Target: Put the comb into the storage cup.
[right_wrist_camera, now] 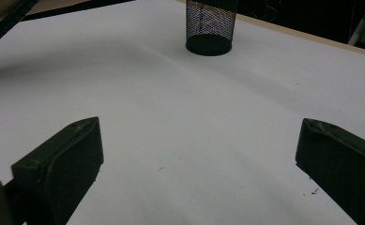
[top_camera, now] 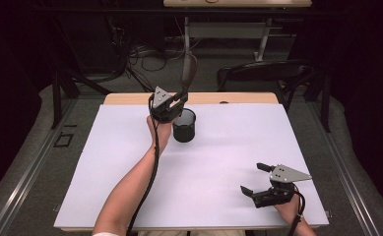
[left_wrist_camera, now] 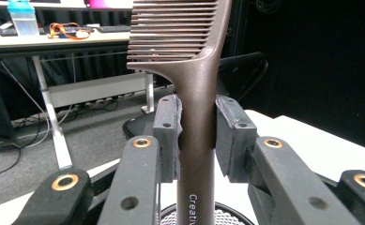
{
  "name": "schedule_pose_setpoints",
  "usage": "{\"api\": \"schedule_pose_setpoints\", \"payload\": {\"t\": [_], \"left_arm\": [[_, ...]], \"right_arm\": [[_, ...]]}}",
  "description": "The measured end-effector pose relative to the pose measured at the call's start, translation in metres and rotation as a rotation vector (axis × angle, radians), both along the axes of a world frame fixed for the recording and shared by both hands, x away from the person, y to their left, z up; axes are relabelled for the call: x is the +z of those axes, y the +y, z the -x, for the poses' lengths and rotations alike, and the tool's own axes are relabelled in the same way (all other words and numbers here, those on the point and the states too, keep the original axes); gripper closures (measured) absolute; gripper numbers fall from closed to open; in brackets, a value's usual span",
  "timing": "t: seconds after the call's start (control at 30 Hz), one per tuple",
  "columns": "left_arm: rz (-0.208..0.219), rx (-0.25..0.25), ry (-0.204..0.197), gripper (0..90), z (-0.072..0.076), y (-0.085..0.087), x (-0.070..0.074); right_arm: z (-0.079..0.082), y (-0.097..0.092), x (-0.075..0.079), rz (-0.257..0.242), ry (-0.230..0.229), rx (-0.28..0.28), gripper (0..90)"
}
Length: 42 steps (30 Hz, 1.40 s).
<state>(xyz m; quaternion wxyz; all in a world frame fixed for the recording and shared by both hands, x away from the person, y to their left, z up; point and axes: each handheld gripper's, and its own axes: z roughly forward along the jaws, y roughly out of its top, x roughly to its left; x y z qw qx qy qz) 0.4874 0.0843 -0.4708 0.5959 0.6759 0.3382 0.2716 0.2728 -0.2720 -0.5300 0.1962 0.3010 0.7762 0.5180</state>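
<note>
- I am holding a brown comb (left_wrist_camera: 196, 98) upright in the left claw (top_camera: 175, 101), pads pressing on both sides of its handle, teeth end pointing up.
- In the left claw's own view, the comb's handle is running down between the pads (left_wrist_camera: 167, 126) toward the rim of the black mesh cup (left_wrist_camera: 208, 214) directly below; the lower end is dropping out of the frame, so I cannot tell whether it is inside the cup yet.
- In the high view, the mesh cup (top_camera: 184, 126) is standing upright on the white tabletop (top_camera: 218, 162), at about 12 o'clock from the tabletop's centre, just beside my left hand (top_camera: 160, 129).
- Whether anything is lying inside the cup I cannot tell; its inside is looking dark from above.
- I am keeping the right claw (top_camera: 252, 178) wide, nothing between its jaws, hovering low at about 4 o'clock on the tabletop, well apart from the cup.
- From the right claw's view, the cup (right_wrist_camera: 210, 26) is standing at 12 o'clock, far across the bare white surface, its mesh wall see-through.
</note>
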Motion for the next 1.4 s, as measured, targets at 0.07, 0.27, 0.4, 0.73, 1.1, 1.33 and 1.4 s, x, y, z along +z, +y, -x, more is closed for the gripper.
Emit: {"api": "schedule_pose_setpoints", "payload": {"t": [0.07, 0.27, 0.4, 0.73, 1.1, 1.33, 1.4], "left_arm": [[-0.005, 0.000, 0.000, 72.1, 0.000, 0.000, -0.001], [-0.004, 0.001, 0.007, 72.1, -0.002, -0.001, -0.003], [-0.015, -0.002, 0.011, 72.1, -0.002, -0.002, -0.005], [-0.031, -0.010, 0.018, 72.0, -0.003, -0.005, -0.008], [-0.048, -0.018, 0.020, 72.0, -0.003, -0.006, -0.013], [-0.050, -0.020, 0.029, 72.1, -0.002, -0.005, -0.017], [-0.046, -0.022, 0.030, 72.1, -0.002, -0.005, -0.018]], "right_arm": [[0.000, 0.000, 0.000, -0.003, 0.000, -0.002, 0.9], [0.000, 0.000, 0.000, -0.003, 0.001, -0.002, 0.9], [0.000, -0.001, 0.000, -0.003, 0.000, -0.001, 0.9], [0.000, -0.001, 0.000, -0.004, 0.001, -0.004, 0.9], [0.000, -0.001, 0.000, -0.002, 0.001, -0.004, 0.9], [0.000, -0.001, 0.000, -0.002, 0.001, -0.004, 0.9], [0.000, -0.001, 0.000, -0.002, 0.001, -0.004, 0.9]]}}
